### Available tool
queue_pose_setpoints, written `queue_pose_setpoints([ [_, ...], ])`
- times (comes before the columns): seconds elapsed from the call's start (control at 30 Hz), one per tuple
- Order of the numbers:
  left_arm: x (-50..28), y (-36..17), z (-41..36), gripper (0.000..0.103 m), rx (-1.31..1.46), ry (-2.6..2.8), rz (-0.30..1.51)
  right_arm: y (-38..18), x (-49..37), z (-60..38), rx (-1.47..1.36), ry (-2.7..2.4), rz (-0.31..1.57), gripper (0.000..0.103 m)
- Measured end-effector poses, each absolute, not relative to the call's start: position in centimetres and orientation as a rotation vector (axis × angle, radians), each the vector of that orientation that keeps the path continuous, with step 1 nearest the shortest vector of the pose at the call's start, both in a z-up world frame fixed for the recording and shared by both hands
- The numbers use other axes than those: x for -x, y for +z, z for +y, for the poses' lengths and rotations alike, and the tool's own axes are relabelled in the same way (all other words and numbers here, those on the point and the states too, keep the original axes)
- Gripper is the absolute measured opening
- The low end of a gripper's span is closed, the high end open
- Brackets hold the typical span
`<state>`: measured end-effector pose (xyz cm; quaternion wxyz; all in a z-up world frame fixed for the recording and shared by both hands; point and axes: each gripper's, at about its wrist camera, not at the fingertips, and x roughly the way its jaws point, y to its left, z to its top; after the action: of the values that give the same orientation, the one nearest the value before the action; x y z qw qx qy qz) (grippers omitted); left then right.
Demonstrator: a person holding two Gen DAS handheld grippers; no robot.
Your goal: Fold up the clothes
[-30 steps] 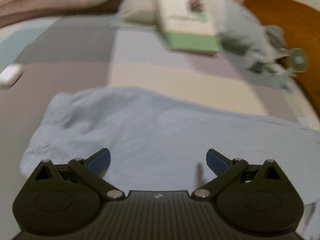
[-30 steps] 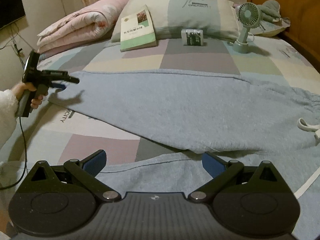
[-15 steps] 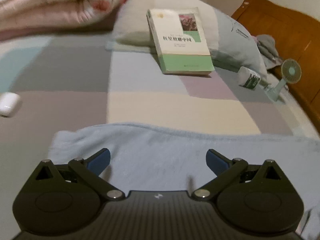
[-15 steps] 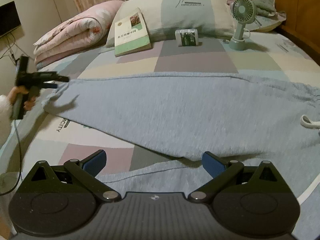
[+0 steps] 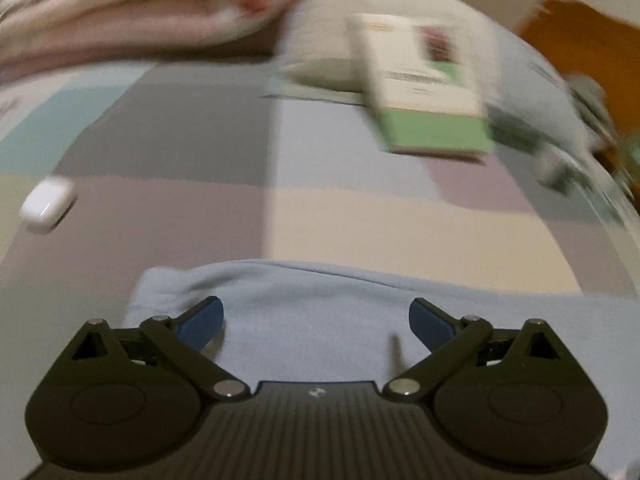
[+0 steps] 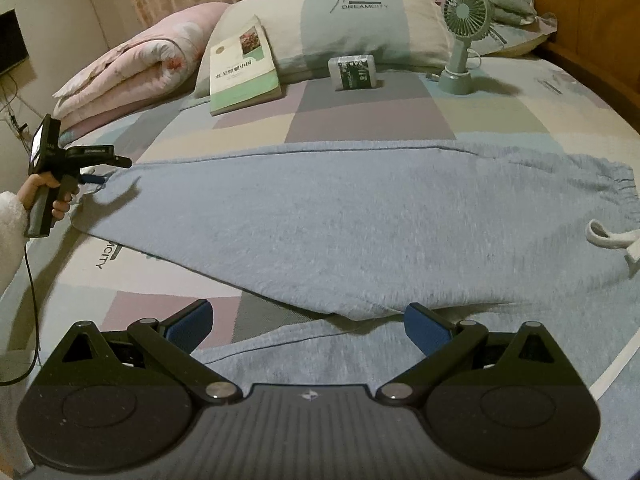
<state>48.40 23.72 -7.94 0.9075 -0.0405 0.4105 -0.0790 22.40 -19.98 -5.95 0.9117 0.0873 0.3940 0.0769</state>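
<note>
Light blue sweatpants point(image 6: 340, 224) lie spread across the bed, waistband with a white drawstring point(image 6: 612, 236) at the right, leg cuffs toward the left. My right gripper point(image 6: 308, 322) is open, hovering over the near leg close to the crotch. In the right wrist view my left gripper point(image 6: 100, 172) is held by a hand at the far leg's cuff. The blurred left wrist view shows that cuff point(image 5: 312, 312) between the open fingers of the left gripper point(image 5: 316, 316), with nothing clamped.
A book point(image 6: 242, 74) leans on a pillow point(image 6: 360, 24) at the head of the bed. A small packet point(image 6: 354, 72), a green desk fan point(image 6: 460, 40) and a rolled pink quilt point(image 6: 132, 68) sit nearby. A white case point(image 5: 46, 210) lies left of the cuff. A wooden headboard point(image 6: 580, 8) stands at the right.
The left gripper has come down and forward onto the far leg's cuff, its view now blurred. The right gripper has edged forward over the near leg. Both stayed open.
</note>
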Motion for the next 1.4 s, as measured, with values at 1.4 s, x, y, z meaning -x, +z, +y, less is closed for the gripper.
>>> queue_pose_setpoints([
  [1.4, -16.3, -2.8, 1.5, 0.102, -0.344, -0.484, 0.802, -4.7, -10.1, -25.9, -0.089, 0.025, 0.929, 0.103],
])
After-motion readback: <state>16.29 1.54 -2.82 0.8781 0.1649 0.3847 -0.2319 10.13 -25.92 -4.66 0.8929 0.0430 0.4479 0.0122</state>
